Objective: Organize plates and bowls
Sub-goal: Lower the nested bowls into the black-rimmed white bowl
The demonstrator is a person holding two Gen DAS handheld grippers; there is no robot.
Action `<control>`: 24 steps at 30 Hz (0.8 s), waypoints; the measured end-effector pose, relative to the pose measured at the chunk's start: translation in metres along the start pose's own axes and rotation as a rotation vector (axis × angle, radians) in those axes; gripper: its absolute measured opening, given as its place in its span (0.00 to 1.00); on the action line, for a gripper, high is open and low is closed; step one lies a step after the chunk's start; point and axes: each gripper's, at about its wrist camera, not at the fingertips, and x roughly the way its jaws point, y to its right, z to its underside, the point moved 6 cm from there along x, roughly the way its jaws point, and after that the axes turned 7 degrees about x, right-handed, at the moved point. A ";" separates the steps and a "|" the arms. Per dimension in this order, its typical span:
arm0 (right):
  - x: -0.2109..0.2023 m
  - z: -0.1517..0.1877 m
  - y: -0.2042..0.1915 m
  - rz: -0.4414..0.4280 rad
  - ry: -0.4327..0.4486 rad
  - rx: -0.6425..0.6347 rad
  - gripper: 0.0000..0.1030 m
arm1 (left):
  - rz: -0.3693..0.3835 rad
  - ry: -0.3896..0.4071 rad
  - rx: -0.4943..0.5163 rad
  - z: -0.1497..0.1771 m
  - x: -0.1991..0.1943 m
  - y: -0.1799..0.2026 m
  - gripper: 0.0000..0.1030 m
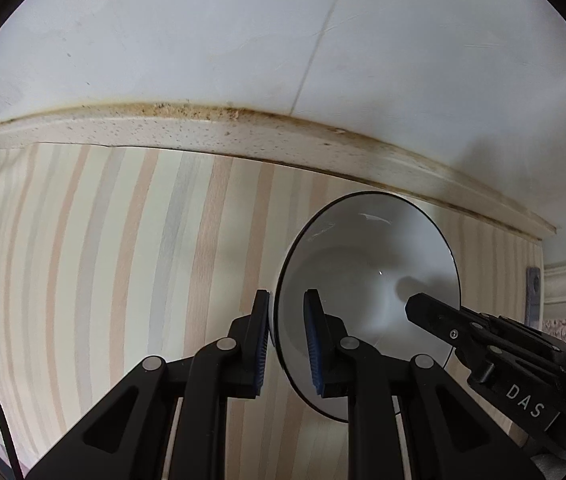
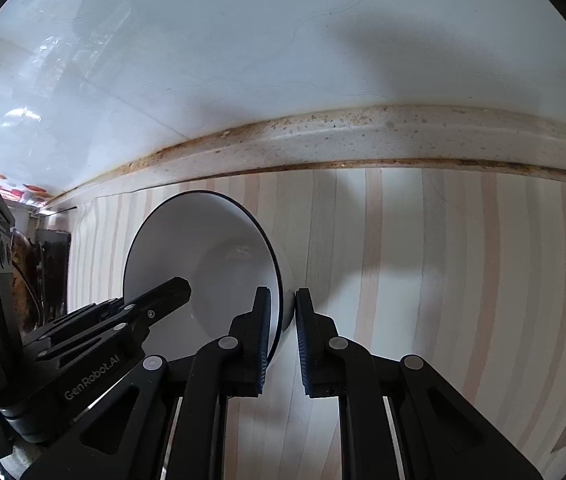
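A white bowl with a thin dark rim (image 1: 367, 264) is held between both grippers above the striped counter; it also shows in the right wrist view (image 2: 203, 256). My left gripper (image 1: 287, 320) is shut on the bowl's left rim, one finger inside and one outside. My right gripper (image 2: 283, 320) is shut on the bowl's right rim in the same way. The right gripper's finger (image 1: 443, 316) reaches into the bowl in the left wrist view. The left gripper's finger (image 2: 155, 300) does the same in the right wrist view.
The counter (image 1: 123, 260) has pale pink and grey stripes. A stained speckled ledge (image 1: 203, 128) runs along the back under a white tiled wall (image 2: 283, 40). Dark objects (image 2: 47, 264) stand at the counter's far left end.
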 end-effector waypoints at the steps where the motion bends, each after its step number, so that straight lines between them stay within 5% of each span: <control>1: -0.004 0.003 0.000 -0.004 0.002 0.003 0.14 | 0.003 0.004 0.006 0.003 -0.005 0.002 0.14; 11: -0.076 0.063 -0.001 -0.013 0.062 0.014 0.14 | 0.023 0.055 0.121 0.049 -0.061 0.044 0.14; 24: -0.152 0.181 0.019 0.008 0.111 0.075 0.14 | 0.055 0.042 0.254 0.131 -0.106 0.085 0.14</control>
